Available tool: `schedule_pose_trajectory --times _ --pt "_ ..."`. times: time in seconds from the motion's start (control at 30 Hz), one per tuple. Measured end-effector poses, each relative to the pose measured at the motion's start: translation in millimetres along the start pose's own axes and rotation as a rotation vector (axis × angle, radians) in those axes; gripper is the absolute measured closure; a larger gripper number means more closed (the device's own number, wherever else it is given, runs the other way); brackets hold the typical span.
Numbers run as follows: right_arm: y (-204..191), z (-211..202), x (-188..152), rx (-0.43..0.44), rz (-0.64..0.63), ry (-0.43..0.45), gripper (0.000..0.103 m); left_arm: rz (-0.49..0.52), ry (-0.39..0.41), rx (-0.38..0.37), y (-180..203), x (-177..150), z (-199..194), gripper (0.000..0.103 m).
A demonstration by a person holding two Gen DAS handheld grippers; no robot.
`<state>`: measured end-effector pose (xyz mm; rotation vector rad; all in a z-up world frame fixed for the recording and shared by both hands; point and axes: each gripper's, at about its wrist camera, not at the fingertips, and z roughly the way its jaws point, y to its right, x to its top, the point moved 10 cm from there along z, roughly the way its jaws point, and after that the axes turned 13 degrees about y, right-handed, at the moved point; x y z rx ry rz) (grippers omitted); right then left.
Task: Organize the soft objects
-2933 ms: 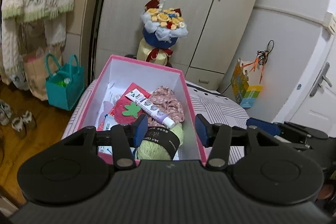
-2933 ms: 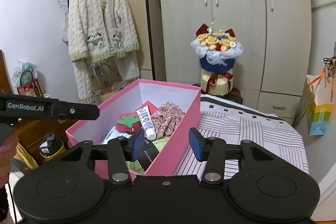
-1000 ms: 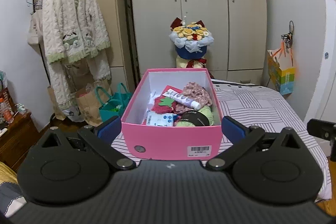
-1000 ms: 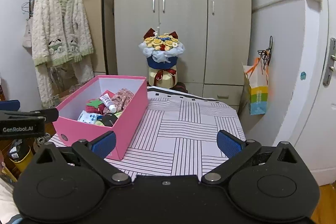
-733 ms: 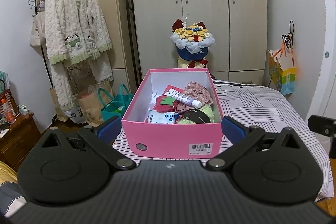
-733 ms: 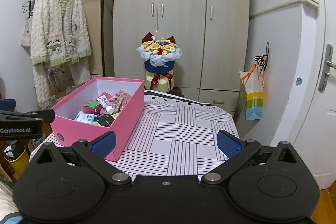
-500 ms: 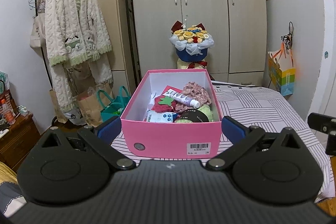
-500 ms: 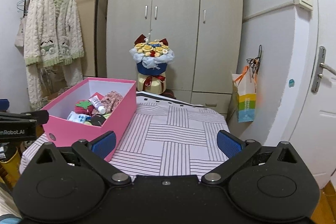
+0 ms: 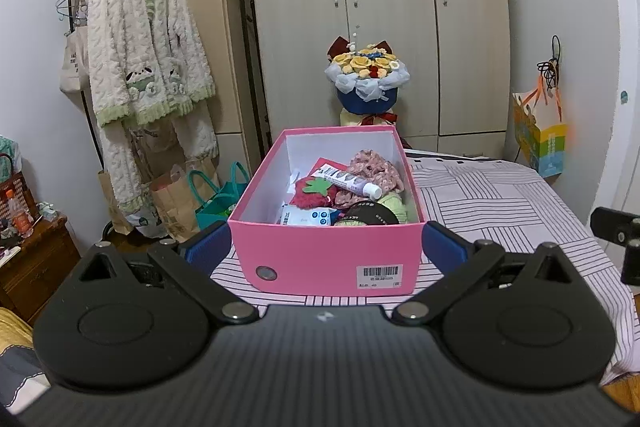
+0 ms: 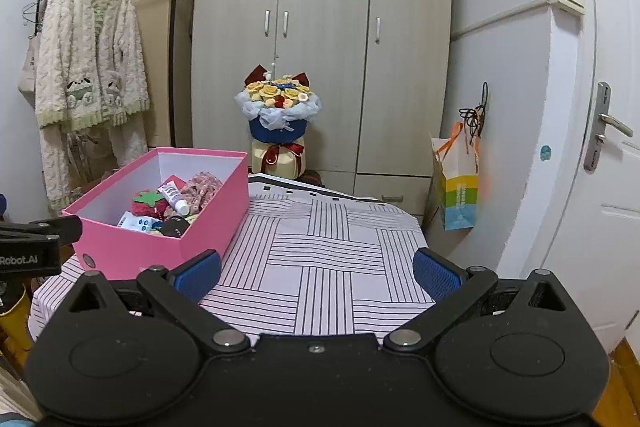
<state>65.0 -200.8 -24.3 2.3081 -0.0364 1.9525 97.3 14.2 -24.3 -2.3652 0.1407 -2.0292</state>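
Striped cloth covers the counter in a bedroom, with a grey wardrobe behind it. I hold my left tool level and pulled back from the pink box, its blue pads spread wide to either side of the box's near end and touching nothing. My right tool is also level, to the right of the box over bare striped cloth, pads wide apart and empty.

Against 2.9 seconds ago, both tools have backed well away from the box: then they hung close over its contents with narrower gaps, and now the whole box shows in both views. Over the last second the views have barely shifted.

The box sits at the counter's left end, open-topped, barcode label on its near wall. Inside it lie a red knitted strawberry with a green leaf, a white tube lying across a floral pink fabric piece, a green yarn ball with a black band, and a small white packet. A flower bouquet stands behind the box.
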Motion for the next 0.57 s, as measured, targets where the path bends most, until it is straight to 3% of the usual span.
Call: schedule_pose_trajectory --times 0.57 --pt "8.4 3.6 -8.3 -0.025 0.027 -0.029 0.0 -0.002 0.004 -0.021 3.9 -1.1 -0.2 0.0"
